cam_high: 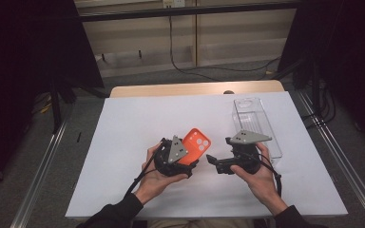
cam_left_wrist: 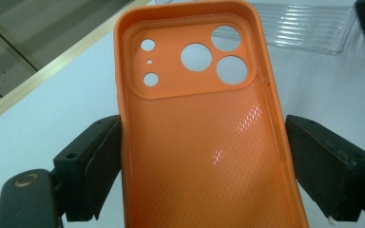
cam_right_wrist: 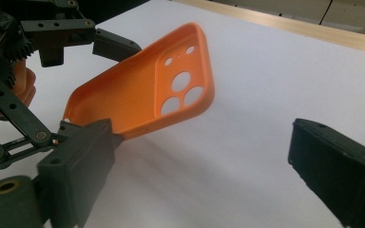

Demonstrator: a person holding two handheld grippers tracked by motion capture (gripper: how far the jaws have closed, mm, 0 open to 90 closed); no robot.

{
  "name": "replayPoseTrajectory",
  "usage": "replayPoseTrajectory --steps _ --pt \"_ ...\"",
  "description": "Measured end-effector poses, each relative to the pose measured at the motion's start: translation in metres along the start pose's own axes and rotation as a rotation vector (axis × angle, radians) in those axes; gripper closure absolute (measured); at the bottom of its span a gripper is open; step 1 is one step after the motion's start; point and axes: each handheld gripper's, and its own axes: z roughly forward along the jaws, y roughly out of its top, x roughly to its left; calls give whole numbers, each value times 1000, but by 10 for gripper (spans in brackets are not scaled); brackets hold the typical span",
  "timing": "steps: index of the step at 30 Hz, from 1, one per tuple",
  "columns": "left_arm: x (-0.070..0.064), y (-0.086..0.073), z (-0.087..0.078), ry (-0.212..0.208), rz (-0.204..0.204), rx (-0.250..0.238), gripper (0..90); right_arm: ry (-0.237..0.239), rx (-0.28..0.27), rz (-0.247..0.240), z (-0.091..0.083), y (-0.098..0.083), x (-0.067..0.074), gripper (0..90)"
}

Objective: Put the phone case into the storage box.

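An orange phone case [cam_high: 197,144] with its camera holes at the far end is held off the table, hollow side up. My left gripper [cam_high: 182,157] is shut on it, and in the left gripper view both black jaws press the long edges of the case [cam_left_wrist: 195,142]. My right gripper [cam_high: 215,165] points left toward the case from a short way off. In the right gripper view its own jaws stand wide apart with nothing between them [cam_right_wrist: 204,159]. The case [cam_right_wrist: 142,90] hangs ahead and to their left, apart from them.
A clear plastic box [cam_high: 256,124] lies on the white sheet [cam_high: 133,123] at the right, just beyond the right hand, and its ribbed side [cam_left_wrist: 304,28] appears at the top of the left gripper view. The wooden table edge [cam_high: 195,89] runs along the back.
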Motion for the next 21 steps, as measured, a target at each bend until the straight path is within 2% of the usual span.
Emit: replayPoseTrajectory --steps 3,6,10,15,18,21 --pt "-1 0 -1 9 3 -8 150 3 0 3 1 1 0 116" --pt "-2 1 -2 16 14 -13 150 -26 27 -20 4 4 0 109" --pt "-2 2 -1 20 17 -22 150 -37 41 7 8 10 0 109" --pt "-1 4 3 53 21 -34 150 -23 39 13 7 20 -2 69" --pt "-1 6 7 62 18 -45 150 -34 39 29 6 26 -3 66" --pt "-2 9 10 73 19 -62 150 -33 43 49 5 30 -7 96"
